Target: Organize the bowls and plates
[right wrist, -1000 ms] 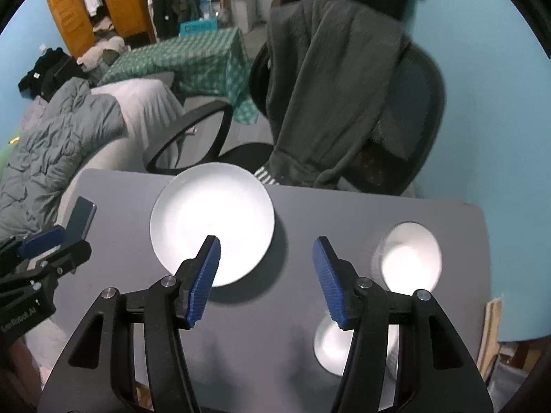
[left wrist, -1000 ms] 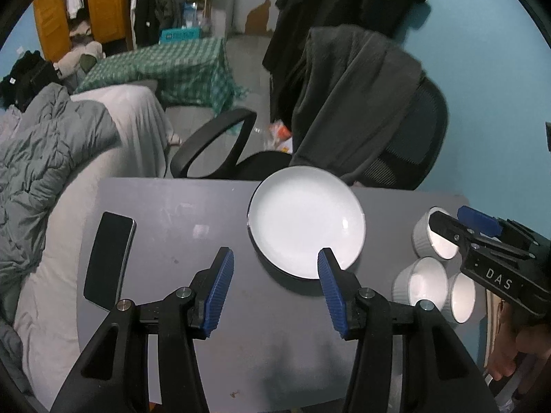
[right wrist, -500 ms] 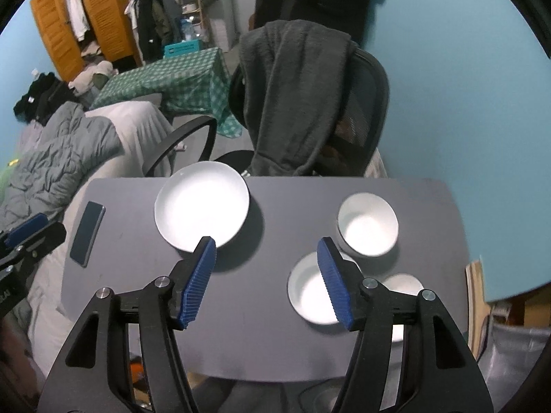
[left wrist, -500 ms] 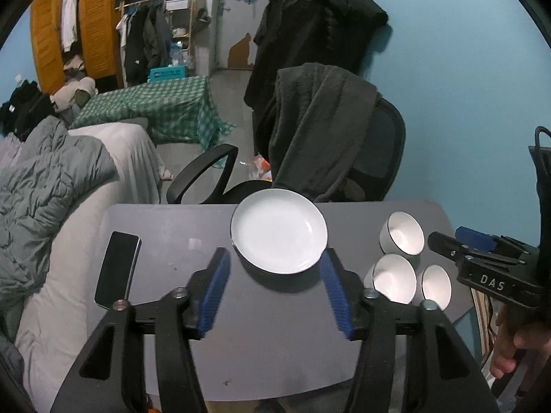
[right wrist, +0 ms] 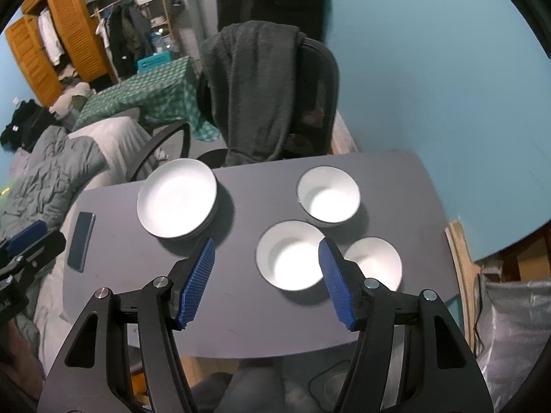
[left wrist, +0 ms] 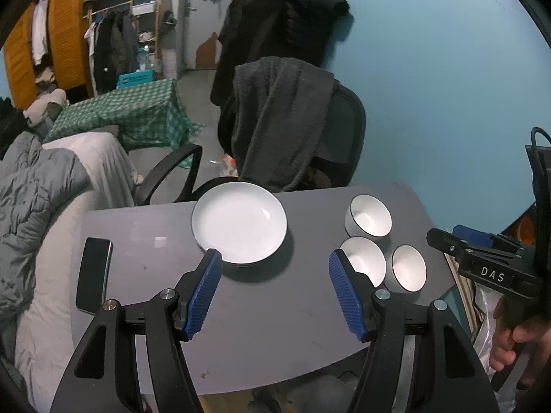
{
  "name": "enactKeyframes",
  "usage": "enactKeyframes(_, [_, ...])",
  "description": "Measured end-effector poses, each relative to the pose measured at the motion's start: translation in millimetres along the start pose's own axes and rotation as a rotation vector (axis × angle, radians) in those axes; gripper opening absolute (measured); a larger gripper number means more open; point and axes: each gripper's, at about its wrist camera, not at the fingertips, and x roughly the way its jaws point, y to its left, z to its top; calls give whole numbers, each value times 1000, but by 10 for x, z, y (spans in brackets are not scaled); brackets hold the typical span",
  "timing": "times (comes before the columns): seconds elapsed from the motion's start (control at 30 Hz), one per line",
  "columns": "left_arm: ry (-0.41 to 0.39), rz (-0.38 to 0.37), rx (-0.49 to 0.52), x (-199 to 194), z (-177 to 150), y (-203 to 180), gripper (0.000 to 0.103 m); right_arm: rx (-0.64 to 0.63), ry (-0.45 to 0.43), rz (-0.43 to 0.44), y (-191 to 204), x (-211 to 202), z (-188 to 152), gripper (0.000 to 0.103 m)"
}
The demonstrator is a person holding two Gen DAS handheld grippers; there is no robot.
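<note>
I am holding both tongs above the near edge of the grey table point(left wrist: 275, 309). The left gripper point(left wrist: 275, 292) is standing wide and empty, its jaws having just been opening; the right gripper point(right wrist: 265, 280) is likewise wide, empty, barely widening. Ahead-left of the left tongs the plate stack point(left wrist: 239, 228) is sitting; three bowls point(right wrist: 289, 256) are clustering under the right tongs' right pad. I judge plates done, bowls pending: next move needs a rim grip for nesting. Only "DAS" on the right tool point(left wrist: 492, 274) is reading clearly.
</note>
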Motion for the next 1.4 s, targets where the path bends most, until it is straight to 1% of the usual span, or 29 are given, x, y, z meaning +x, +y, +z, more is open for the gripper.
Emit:
enactKeyframes(0.13, [12, -14, 36, 49, 24, -143, 66, 12, 4, -15, -112, -34, -41, 62])
enactKeyframes(0.33, [41, -37, 60, 177, 69, -339, 66, 28, 18, -28, -289, -15, -74, 62])
enactKeyframes(0.5, [82, -42, 93, 395, 99, -521, 66, 39, 36, -32, -450, 68, -59, 63])
enactKeyframes(0.63, [118, -40, 108, 609, 99, -650, 66, 46, 59, -15, -618, 186, -34, 63])
enactKeyframes(0.8, [175, -35, 99, 917, 100, -791, 66, 52, 107, 39, -844, 464, 0, 63])
enactKeyframes(0.9, [205, -22, 91, 1108, 86, -862, 66, 25, 125, 47, -908, 618, 10, 63])
enactKeyframes(1.0, [237, -11, 76, 1314, 58, -895, 66, -2, 146, 77, -971, 797, 10, 63])
enactKeyframes(1.13, [276, -7, 69, 1573, 0, -949, 66, -54, 172, 122, -982, 1055, 23, 63])
enactKeyframes(1.2, [293, 4, 68, 1682, -31, -967, 66, -80, 195, 132, -972, 1212, 29, 63])
enactKeyframes(1.4, [347, -2, 25, 2002, -129, -998, 66, -154, 256, 160, -909, 1600, 24, 63])
